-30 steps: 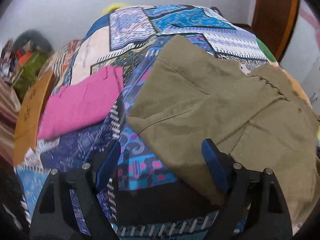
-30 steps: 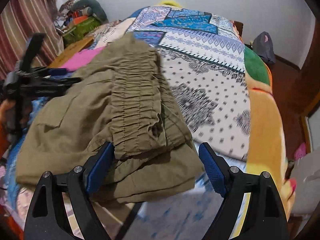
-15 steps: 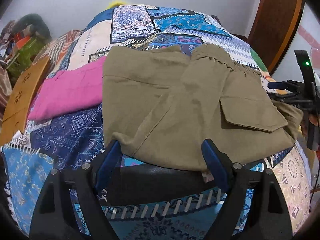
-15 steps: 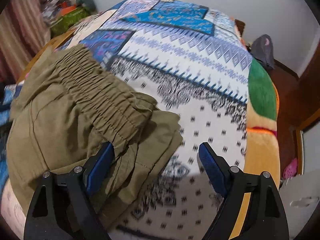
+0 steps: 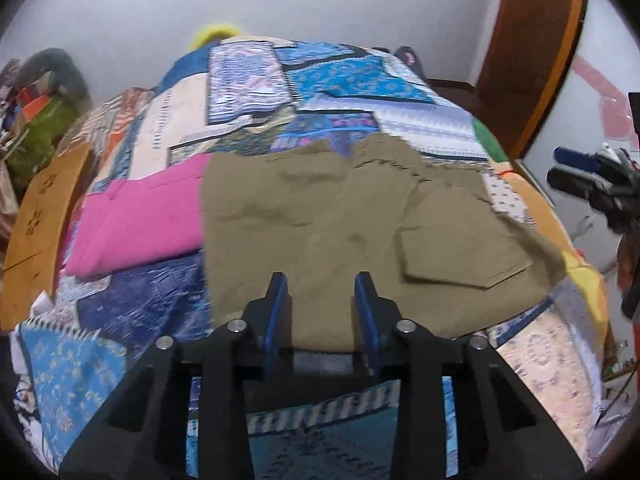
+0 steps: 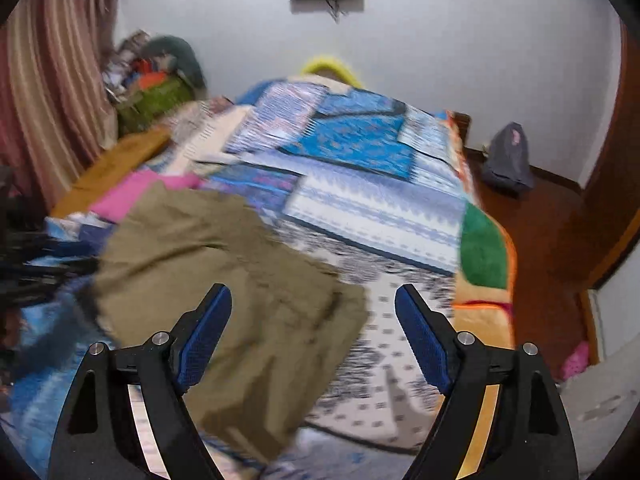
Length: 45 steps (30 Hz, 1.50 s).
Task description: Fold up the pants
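1. The pants (image 5: 344, 236) are laid folded on the bed (image 5: 132, 352), at its near edge, with the pocket flap turned up and the bundle's right side near the bed's right edge. A slide off that corner is possible if the cloth is tugged rightward.
2. The left gripper (image 5: 322, 308) is seen with its jaws narrowly apart over the near hem of the pants; no cloth is visibly pinched between them. If they are closed here, only the top layer may be caught, and the layers beneath may be dragged out of line.
3. The right gripper (image 6: 312, 336) is held above the bed with its jaws wide apart and nothing between them. The right wrist view is blurred, so the lie of the near corner of the pants cannot be read with certainty; a grasp made from this view may miss the edge.
4. The top edge of the pants is left uneven and stepped. If another fold is made without smoothing, wrinkles are likely to be locked in.
5. A pink cloth (image 5: 140, 220) is touched by the left edge of the pants. It may be snagged and disturbed if the pants are pushed leftward.
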Each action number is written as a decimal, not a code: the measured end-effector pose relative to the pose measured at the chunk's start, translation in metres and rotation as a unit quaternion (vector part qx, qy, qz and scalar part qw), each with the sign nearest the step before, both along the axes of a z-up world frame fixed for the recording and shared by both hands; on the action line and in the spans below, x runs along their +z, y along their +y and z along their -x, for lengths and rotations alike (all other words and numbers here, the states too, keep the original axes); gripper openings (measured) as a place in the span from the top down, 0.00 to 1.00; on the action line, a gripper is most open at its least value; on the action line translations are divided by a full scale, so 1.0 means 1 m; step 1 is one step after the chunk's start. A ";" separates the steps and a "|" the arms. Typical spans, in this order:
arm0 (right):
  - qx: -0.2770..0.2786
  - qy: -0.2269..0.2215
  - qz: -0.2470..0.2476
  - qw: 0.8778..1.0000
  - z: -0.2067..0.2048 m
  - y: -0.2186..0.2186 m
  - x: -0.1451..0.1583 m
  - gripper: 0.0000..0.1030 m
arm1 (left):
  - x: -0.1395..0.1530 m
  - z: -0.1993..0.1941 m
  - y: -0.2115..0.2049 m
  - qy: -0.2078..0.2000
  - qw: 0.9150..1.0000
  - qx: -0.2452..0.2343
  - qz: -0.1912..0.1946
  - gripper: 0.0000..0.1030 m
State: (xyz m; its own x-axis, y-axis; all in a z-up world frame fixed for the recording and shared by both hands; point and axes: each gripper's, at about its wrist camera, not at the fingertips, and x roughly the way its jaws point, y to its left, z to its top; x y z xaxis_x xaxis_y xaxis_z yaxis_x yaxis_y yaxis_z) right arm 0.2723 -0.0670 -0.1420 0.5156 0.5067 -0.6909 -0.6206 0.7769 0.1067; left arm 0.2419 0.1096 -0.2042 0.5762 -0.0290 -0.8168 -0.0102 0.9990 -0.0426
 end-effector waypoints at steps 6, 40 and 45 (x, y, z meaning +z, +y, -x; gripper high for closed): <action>0.041 0.087 -0.051 0.994 0.016 0.026 -0.040 0.57 | -0.020 -0.020 -0.011 0.021 1.000 -0.015 0.015 0.70; -0.106 0.127 -0.012 0.986 -0.027 -0.025 -0.073 0.34 | -0.053 -0.044 0.080 0.058 0.997 0.048 0.017 0.41; -0.087 0.175 -0.009 0.981 -0.034 -0.016 -0.101 0.33 | -0.071 -0.056 0.087 0.075 0.991 0.059 0.096 0.41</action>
State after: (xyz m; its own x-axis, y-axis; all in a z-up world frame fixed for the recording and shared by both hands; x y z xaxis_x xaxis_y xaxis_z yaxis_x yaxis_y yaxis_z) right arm 0.3064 -0.0832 -0.2426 0.3290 0.4453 -0.8328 -0.4010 0.8643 0.3038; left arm 0.2981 0.1965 -0.2749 0.4568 -0.1312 -0.8798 -0.1477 0.9641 -0.2205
